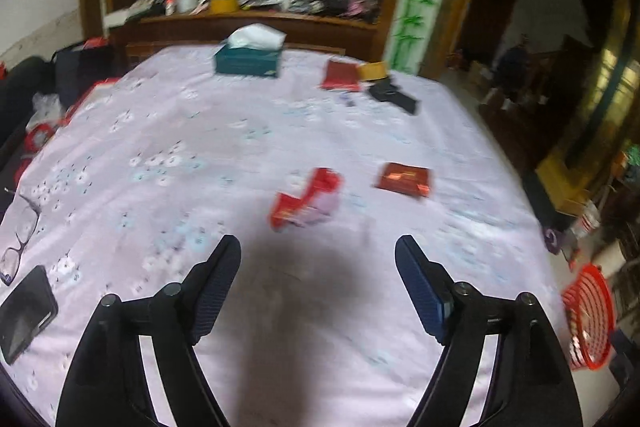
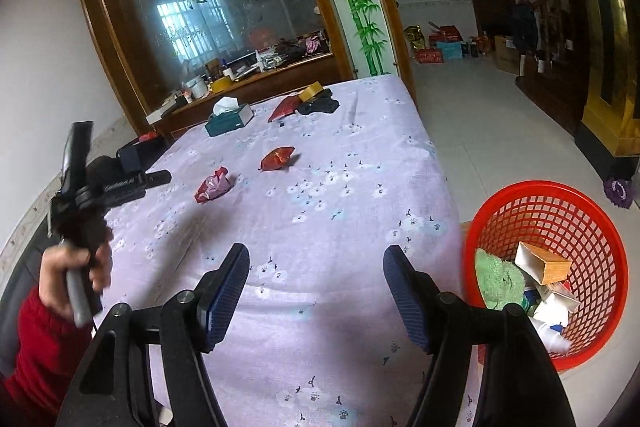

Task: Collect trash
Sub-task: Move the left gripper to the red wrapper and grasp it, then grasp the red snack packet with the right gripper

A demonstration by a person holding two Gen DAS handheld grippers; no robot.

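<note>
A crumpled red and pink wrapper (image 1: 306, 201) lies on the lilac flowered tablecloth (image 1: 200, 131), just ahead of my open, empty left gripper (image 1: 318, 251). A dark red packet (image 1: 404, 179) lies to its right. In the right wrist view the wrapper (image 2: 214, 183) and the packet (image 2: 277, 159) lie mid-table, well ahead of my open, empty right gripper (image 2: 316, 259). The left gripper's body (image 2: 104, 187) is held up at the left. A red mesh basket (image 2: 546, 267) with trash in it stands on the floor at the table's right edge; it also shows in the left wrist view (image 1: 592, 319).
At the table's far end are a teal tissue box (image 1: 248, 59), a red pouch (image 1: 340, 75), a tape roll (image 1: 372, 70) and a black item (image 1: 394, 95). Glasses (image 1: 18, 239) and a phone (image 1: 24, 311) lie at the near left. A cluttered wooden counter (image 2: 256, 75) stands behind.
</note>
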